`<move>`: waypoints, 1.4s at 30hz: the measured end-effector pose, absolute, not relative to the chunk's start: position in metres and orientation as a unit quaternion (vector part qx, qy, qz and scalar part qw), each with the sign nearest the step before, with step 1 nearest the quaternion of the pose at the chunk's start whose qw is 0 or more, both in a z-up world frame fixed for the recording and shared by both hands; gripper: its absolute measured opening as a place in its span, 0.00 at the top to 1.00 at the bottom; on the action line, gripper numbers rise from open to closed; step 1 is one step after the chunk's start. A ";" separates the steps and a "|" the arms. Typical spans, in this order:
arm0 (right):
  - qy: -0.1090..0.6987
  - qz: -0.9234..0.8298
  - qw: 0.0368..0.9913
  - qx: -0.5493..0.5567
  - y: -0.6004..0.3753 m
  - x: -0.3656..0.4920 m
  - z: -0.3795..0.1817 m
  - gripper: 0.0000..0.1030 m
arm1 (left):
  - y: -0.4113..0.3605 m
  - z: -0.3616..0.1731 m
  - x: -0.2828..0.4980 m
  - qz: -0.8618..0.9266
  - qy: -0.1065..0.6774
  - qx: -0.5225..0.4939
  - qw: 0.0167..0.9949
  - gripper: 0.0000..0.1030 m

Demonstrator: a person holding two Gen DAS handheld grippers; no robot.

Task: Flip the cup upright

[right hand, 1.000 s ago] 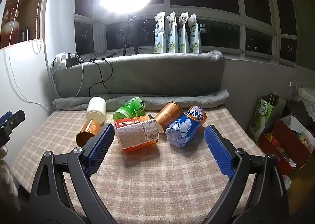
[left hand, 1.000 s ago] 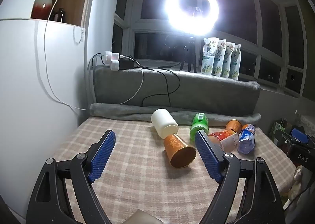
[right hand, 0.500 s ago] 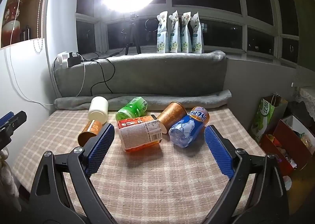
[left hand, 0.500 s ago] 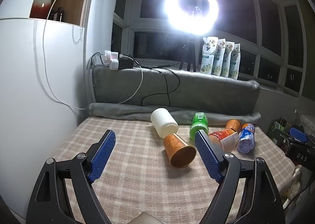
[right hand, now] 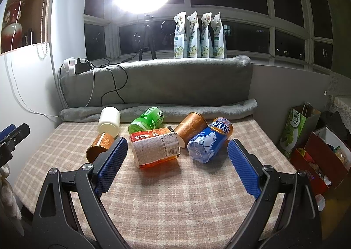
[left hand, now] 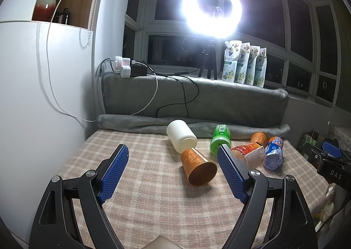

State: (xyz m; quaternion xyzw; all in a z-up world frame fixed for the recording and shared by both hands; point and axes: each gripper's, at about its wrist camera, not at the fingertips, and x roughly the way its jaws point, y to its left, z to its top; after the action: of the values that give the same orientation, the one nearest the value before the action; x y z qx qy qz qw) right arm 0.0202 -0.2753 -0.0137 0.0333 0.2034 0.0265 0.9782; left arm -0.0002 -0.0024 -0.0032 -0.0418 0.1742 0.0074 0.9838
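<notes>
Several cups and bottles lie on their sides on the checked tablecloth (left hand: 153, 200). An orange patterned cup (left hand: 197, 169) lies with its mouth toward me, just ahead of my open, empty left gripper (left hand: 173, 170); it also shows in the right wrist view (right hand: 98, 147). A white cup (left hand: 181, 139) lies behind it. A second orange cup (right hand: 190, 127) lies further right, between a red-labelled bottle (right hand: 154, 149) and a blue bottle (right hand: 208, 140). My right gripper (right hand: 175, 161) is open and empty, in front of the red-labelled bottle.
A green bottle (right hand: 147, 119) lies near the back. A grey rolled blanket (left hand: 197, 126) and cushion (right hand: 164, 82) bound the far edge. A white wall (left hand: 43, 106) is at left. Bags and boxes (right hand: 307, 139) stand on the floor at right. A ring light (left hand: 211, 9) glares above.
Both grippers have drifted slightly; the right wrist view has shifted a little toward the bottles. The objects on the table have not moved.
</notes>
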 end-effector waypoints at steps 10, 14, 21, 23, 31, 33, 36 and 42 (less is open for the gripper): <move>0.204 0.027 0.978 0.033 -0.276 0.020 -0.014 0.08 | -0.003 -0.003 0.000 0.007 0.175 -0.041 0.984 0.19; 0.204 0.026 0.978 0.033 -0.276 0.020 -0.014 0.08 | -0.003 -0.003 0.000 0.007 0.175 -0.042 0.984 0.19; 0.205 0.027 0.978 0.034 -0.276 0.020 -0.016 0.08 | -0.003 -0.003 0.000 0.008 0.175 -0.042 0.984 0.19; 0.206 0.027 0.978 0.034 -0.276 0.020 -0.015 0.08 | -0.003 -0.003 0.000 0.007 0.175 -0.042 0.984 0.19; 0.207 0.027 0.977 0.034 -0.277 0.020 -0.016 0.08 | -0.005 -0.005 -0.002 0.007 0.176 -0.043 0.984 0.19; 0.207 0.027 0.977 0.034 -0.277 0.021 -0.016 0.08 | -0.004 -0.004 -0.001 0.007 0.176 -0.042 0.983 0.20; 0.207 0.027 0.977 0.034 -0.277 0.021 -0.016 0.08 | -0.004 -0.004 -0.001 0.007 0.176 -0.042 0.983 0.19; 0.208 0.027 0.977 0.034 -0.277 0.022 -0.016 0.08 | -0.004 -0.004 -0.001 0.006 0.176 -0.042 0.983 0.19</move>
State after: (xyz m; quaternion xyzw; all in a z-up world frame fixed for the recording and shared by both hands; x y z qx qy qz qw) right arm 0.0221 -0.2766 -0.0162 0.0344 0.2081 0.0273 0.9771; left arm -0.0006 -0.0042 -0.0042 -0.0421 0.1765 0.0064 0.9834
